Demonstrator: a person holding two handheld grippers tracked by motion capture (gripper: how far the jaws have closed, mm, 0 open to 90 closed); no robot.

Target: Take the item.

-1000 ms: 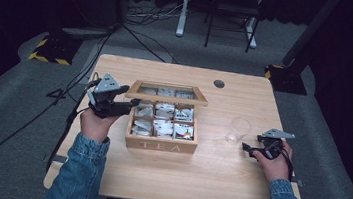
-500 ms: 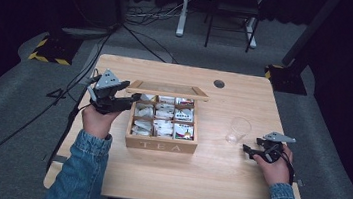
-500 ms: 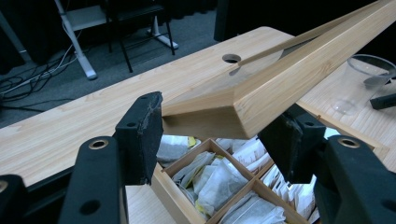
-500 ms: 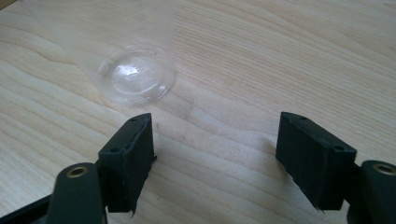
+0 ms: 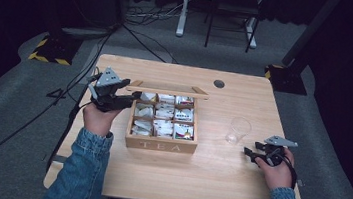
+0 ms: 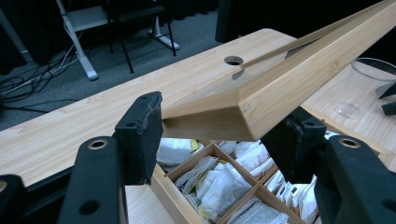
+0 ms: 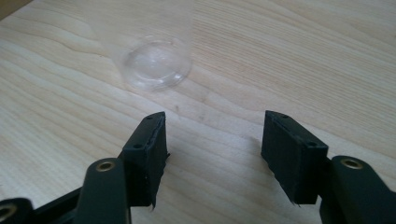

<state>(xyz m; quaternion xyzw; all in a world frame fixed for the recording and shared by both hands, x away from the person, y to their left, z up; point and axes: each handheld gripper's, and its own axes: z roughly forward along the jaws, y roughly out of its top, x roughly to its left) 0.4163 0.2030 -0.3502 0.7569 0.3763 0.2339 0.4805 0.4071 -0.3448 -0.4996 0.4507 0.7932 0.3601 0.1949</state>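
High view: left gripper [image 5: 132,96] pinches the corner of the lid [image 5: 167,89] of the tea box [image 5: 161,144], lid raised and tilted open; box sits mid-table toward the left edge. Right gripper [image 5: 247,153], near the right edge, jaws have just been closing with nothing between them, just short of the plastic cup [image 5: 238,130]. Step: opening the lid. Next, probably swing it fully back, then the free gripper reaches for a tea bag or the cup. Count: one box, six compartments of tea bags [image 5: 163,127], one cup, two grippers.
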